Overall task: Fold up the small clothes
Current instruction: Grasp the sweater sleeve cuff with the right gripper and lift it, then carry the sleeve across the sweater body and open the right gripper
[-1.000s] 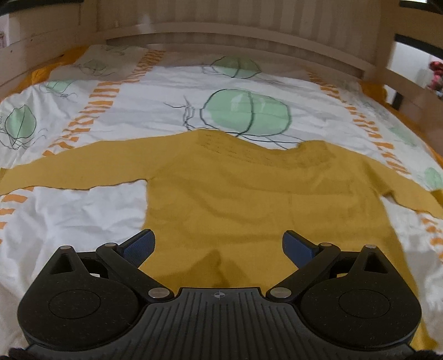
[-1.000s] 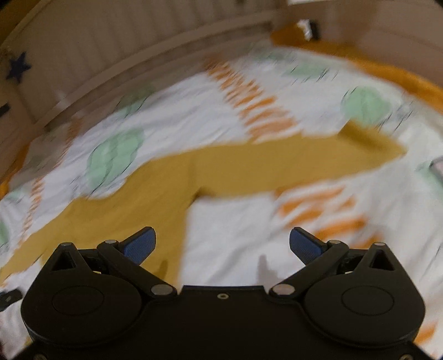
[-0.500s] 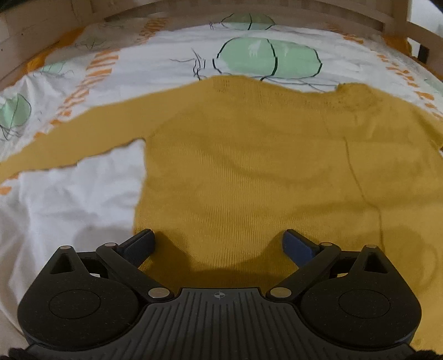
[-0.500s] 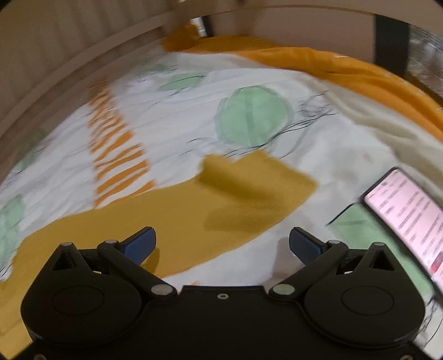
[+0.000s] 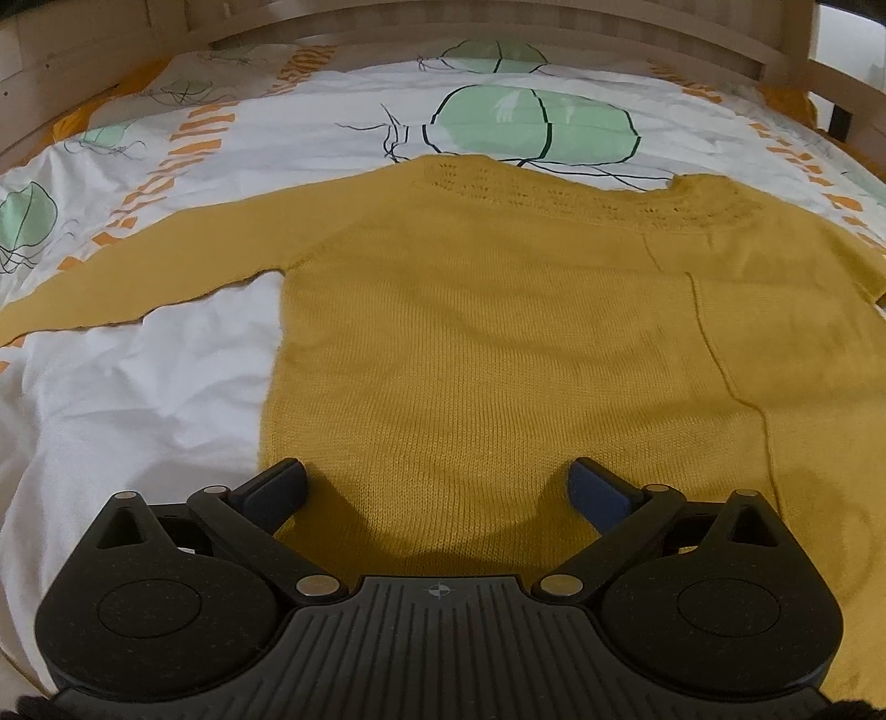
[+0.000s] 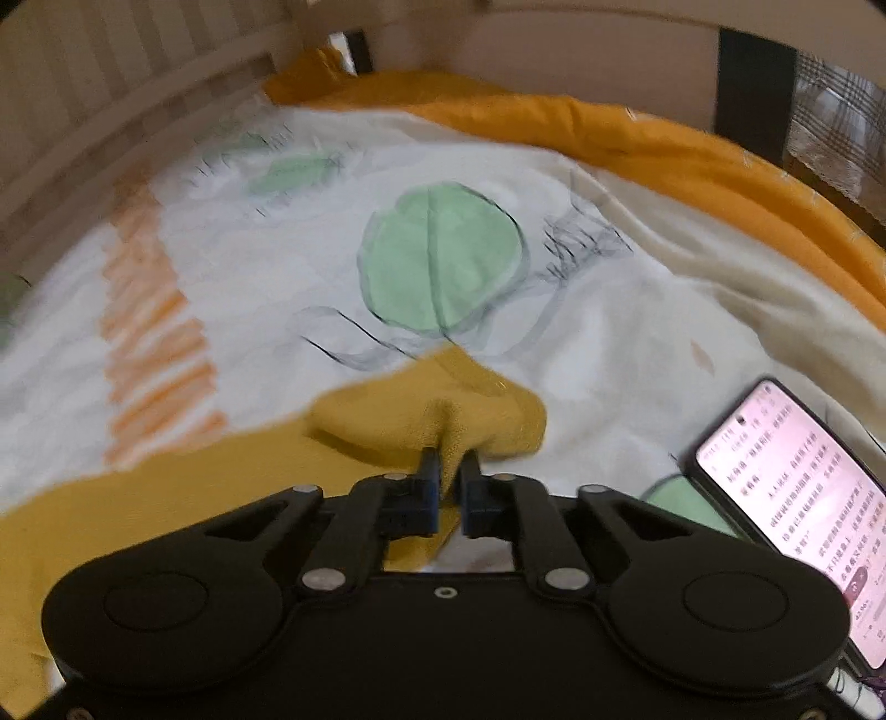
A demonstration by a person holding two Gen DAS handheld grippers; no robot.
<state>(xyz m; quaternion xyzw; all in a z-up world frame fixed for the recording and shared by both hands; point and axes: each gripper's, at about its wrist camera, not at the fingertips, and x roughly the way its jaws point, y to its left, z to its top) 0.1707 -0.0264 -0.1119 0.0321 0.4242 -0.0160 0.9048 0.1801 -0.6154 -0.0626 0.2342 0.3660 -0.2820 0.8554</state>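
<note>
A mustard-yellow knit sweater (image 5: 498,343) lies flat on the bed, neckline away from me, with its left sleeve (image 5: 138,277) stretched out sideways. My left gripper (image 5: 437,482) hangs low over the sweater's lower body, jaws wide open, with nothing between its blue pads (image 5: 277,487). In the right wrist view the other sleeve's cuff (image 6: 387,421) is bunched up into a small peak. My right gripper (image 6: 451,471) has its jaws closing tight on that peak, and the pads pinch the yellow knit between them.
The bed has a white sheet (image 5: 138,399) printed with green circles and orange dashes. A wooden rail (image 5: 443,22) runs along the far side. A lit phone (image 6: 797,498) lies right of the right gripper. An orange blanket (image 6: 664,149) edges the bed behind it.
The right gripper swung along the sleeve to its cuff and went from wide open to pinched on the fabric. The left gripper sank closer to the sweater's body and stayed open.
</note>
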